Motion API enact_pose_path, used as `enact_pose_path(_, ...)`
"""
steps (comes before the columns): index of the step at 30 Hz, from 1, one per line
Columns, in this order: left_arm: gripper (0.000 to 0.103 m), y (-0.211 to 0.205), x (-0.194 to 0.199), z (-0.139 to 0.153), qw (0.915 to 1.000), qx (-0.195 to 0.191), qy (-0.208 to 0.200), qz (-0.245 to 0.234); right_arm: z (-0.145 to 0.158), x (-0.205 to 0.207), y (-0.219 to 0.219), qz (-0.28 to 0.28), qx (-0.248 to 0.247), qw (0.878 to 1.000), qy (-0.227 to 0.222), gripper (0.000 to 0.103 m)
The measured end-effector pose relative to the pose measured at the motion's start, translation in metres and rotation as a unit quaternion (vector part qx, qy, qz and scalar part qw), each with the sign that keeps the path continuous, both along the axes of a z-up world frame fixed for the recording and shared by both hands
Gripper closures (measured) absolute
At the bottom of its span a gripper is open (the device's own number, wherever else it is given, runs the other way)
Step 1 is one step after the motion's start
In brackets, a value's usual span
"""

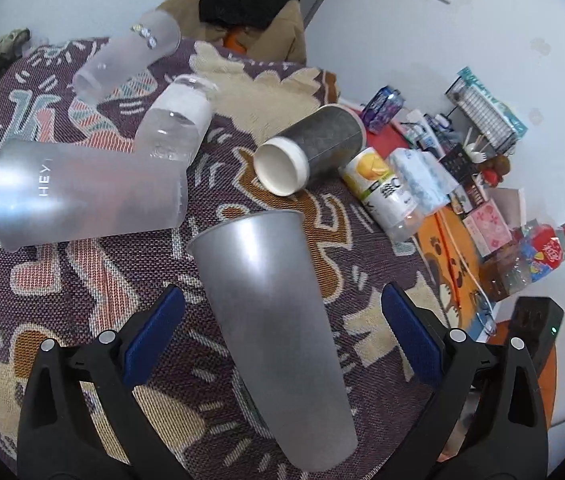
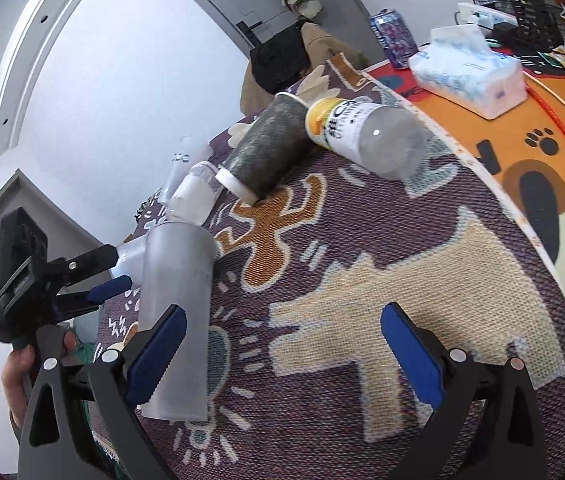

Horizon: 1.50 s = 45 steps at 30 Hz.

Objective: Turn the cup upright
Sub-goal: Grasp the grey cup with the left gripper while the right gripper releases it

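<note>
While the left gripper (image 1: 282, 340) hangs spread wide in the left wrist view, a frosted grey cup (image 1: 270, 328) sits between its blue pads (image 1: 154, 336) in the lower middle of the frame, touching neither. Its narrow closed end faces up toward mid-frame and its wider end comes toward the camera, so it reads as upside down or steeply tilted; I cannot tell whether it rests flat on the patterned cloth (image 1: 82, 280). My judgement: this is the approach step, and the next move calls for closing on the cup's body before any turn. At centre left lies a second frosted cup (image 1: 86, 192) on its side, printed "HEY". Above it a clear bottle (image 1: 176, 124) with a blank white band, and at upper left another frosted cup (image 1: 130, 56) with a silvery mark too small to read. Right of centre lie a dark paper cup (image 1: 314, 148) and a bottle with a lemon label (image 1: 382, 188); its characters are not legible.

In the right wrist view, the right gripper (image 2: 282, 356) is likewise spread and holds nothing, over bare cloth at lower centre. The grey cup (image 2: 178, 312) stands at lower left, just beside the left-hand pad. Further left, the other gripper (image 2: 102, 276) flanks it.
</note>
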<state>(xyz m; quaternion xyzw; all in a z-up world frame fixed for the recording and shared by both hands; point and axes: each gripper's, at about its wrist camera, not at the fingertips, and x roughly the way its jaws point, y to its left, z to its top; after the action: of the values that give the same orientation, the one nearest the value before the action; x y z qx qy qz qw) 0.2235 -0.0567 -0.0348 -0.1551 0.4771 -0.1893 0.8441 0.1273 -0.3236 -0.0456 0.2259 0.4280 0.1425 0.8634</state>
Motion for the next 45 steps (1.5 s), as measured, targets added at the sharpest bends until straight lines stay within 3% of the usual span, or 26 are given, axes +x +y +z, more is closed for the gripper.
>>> enact_pose_path(10,0.006,-0.004,0.040,-0.037,0.9955,-0.041,0.085,-0.010,-0.005,-0.001,-0.011,-0.011,0.003,1.000,0.012,0.007)
enact_pose_path(18,0.006,-0.011,0.058,-0.051,0.9946,-0.033,0.098,-0.010,-0.002,-0.005,-0.011,-0.009,-0.002,1.000,0.013,0.007)
enact_pose_path(21,0.018,-0.013,0.056,-0.047,0.9953,-0.025,0.093,-0.011,0.000,-0.007,-0.012,-0.010,-0.004,1.000,0.011,0.007)
enact_pose_path(28,0.019,-0.013,0.036,-0.016,0.9987,-0.006,0.043,-0.026,0.000,-0.006,-0.011,-0.007,-0.001,1.000,0.010,0.007)
enact_pose_path(34,0.020,-0.017,0.002,0.027,0.9983,0.004,-0.033,-0.048,0.004,-0.005,-0.008,-0.005,0.002,1.000,0.004,0.007)
enact_pose_path(37,0.020,-0.021,-0.021,0.049,0.9947,0.028,-0.086,-0.049,0.006,-0.004,-0.005,0.001,-0.003,1.000,0.000,0.007)
enact_pose_path(41,0.025,-0.031,-0.051,0.074,0.9831,0.082,-0.159,-0.041,0.006,-0.002,-0.002,0.004,-0.004,1.000,0.001,0.007)
enact_pose_path(45,0.025,-0.036,-0.065,0.085,0.9735,0.113,-0.195,-0.037,0.007,-0.001,0.001,0.006,-0.007,1.000,-0.001,0.007)
